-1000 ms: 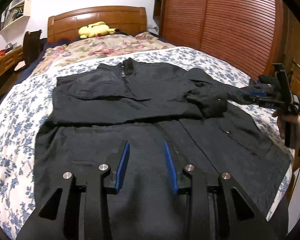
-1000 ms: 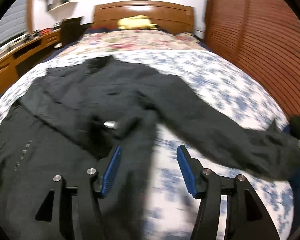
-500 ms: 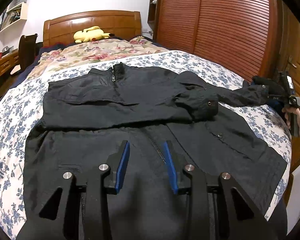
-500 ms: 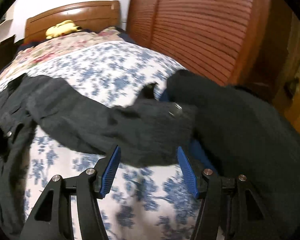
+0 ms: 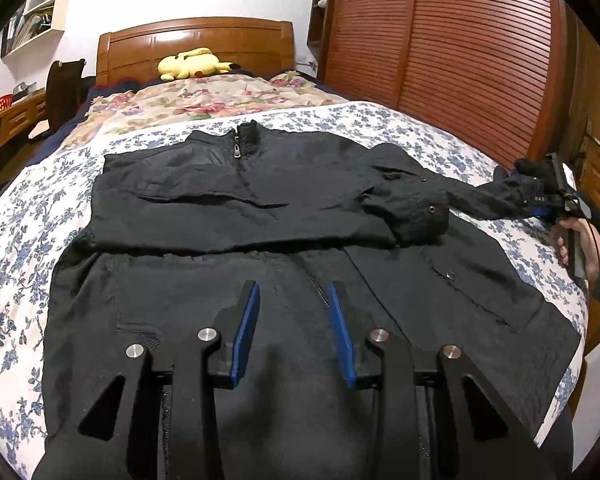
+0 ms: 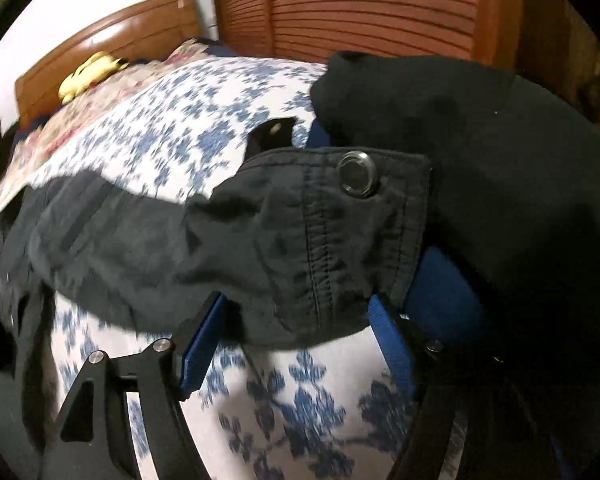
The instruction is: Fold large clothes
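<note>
Stretched further out now, the black zip-front jacket's right sleeve (image 5: 484, 200) reaches the bed's edge; its cuff (image 6: 320, 240) sits between the right gripper (image 6: 288, 340) pads, whether pinched I cannot tell; the jacket (image 5: 260, 280) lies flat on the blue-flowered bedspread (image 5: 20, 216); the left gripper (image 5: 294, 332) hovers open above the hem; sleeve-folding seems underway; next, carry the cuff across the chest.

Matt black cloth jacket (image 5: 260, 208), shiny metal snap (image 6: 356, 175), glossy wooden headboard (image 5: 196, 44).
</note>
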Demonstrator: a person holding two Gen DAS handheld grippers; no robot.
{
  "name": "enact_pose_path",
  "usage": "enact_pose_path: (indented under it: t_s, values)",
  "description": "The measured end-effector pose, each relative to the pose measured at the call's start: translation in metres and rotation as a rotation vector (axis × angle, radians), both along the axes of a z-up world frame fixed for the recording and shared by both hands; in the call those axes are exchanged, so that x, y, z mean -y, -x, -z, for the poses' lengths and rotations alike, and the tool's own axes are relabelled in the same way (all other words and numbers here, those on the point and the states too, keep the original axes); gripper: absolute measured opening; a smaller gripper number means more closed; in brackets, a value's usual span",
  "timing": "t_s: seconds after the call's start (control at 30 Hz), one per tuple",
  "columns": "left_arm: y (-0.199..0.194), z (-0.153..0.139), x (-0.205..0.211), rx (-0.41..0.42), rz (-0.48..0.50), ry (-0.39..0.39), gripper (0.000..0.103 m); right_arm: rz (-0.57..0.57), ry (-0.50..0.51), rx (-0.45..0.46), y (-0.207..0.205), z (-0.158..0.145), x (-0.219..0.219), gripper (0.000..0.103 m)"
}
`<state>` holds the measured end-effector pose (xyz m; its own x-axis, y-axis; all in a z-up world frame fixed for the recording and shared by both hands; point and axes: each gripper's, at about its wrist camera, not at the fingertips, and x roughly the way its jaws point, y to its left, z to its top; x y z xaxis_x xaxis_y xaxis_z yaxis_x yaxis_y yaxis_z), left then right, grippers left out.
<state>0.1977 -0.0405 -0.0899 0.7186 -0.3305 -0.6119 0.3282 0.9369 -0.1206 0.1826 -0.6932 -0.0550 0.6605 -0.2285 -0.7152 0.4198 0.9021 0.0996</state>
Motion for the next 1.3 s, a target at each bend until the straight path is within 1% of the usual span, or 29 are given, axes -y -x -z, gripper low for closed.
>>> enact_pose_path:
  t_s: [0.1,0.13,0.17,0.27,0.37,0.5,0.53,0.77,0.9,1.0,1.13,1.3]
  values:
    - [0.000,-0.001,-0.001,0.001,-0.002,-0.004,0.036,-0.009,0.037,-0.038,-0.007,0.003,0.002,0.074]
    - [0.000,-0.001,-0.002,0.001,-0.004,-0.007,0.036,-0.013,0.058,-0.052,-0.009,0.004,0.000,0.067]
    - [0.000,-0.001,-0.003,0.001,-0.004,-0.009,0.036,-0.020,0.078,-0.065,-0.010,0.004,0.000,0.050]
    - [0.001,-0.002,-0.005,0.004,-0.006,-0.010,0.036,-0.066,0.104,-0.089,-0.011,0.006,0.004,0.027]
    - [0.002,-0.003,-0.005,0.007,-0.006,-0.010,0.036,-0.081,0.176,-0.099,-0.007,-0.003,-0.009,0.018]
    - [0.004,-0.005,-0.009,0.017,-0.008,-0.012,0.036,-0.139,0.222,-0.030,-0.005,-0.030,-0.029,0.014]
    - [0.004,-0.006,-0.011,0.022,-0.010,-0.013,0.036,-0.152,0.235,-0.016,-0.011,-0.034,-0.041,0.014]
    - [0.010,-0.014,-0.029,0.066,-0.049,-0.004,0.036,-0.269,0.343,0.099,-0.014,-0.102,-0.096,0.012]
    - [0.011,-0.017,-0.045,0.069,-0.072,0.007,0.036,-0.326,0.392,0.163,-0.016,-0.136,-0.138,0.012]
    - [0.015,-0.019,-0.058,0.076,-0.087,0.008,0.036,-0.381,0.431,0.211,-0.009,-0.161,-0.181,0.012]
    - [0.019,-0.024,-0.075,0.087,-0.101,0.011,0.036,-0.465,0.462,0.262,0.014,-0.179,-0.230,0.012]
    - [0.022,-0.027,-0.092,0.094,-0.129,0.013,0.036,-0.552,0.471,0.305,0.031,-0.184,-0.268,0.012]
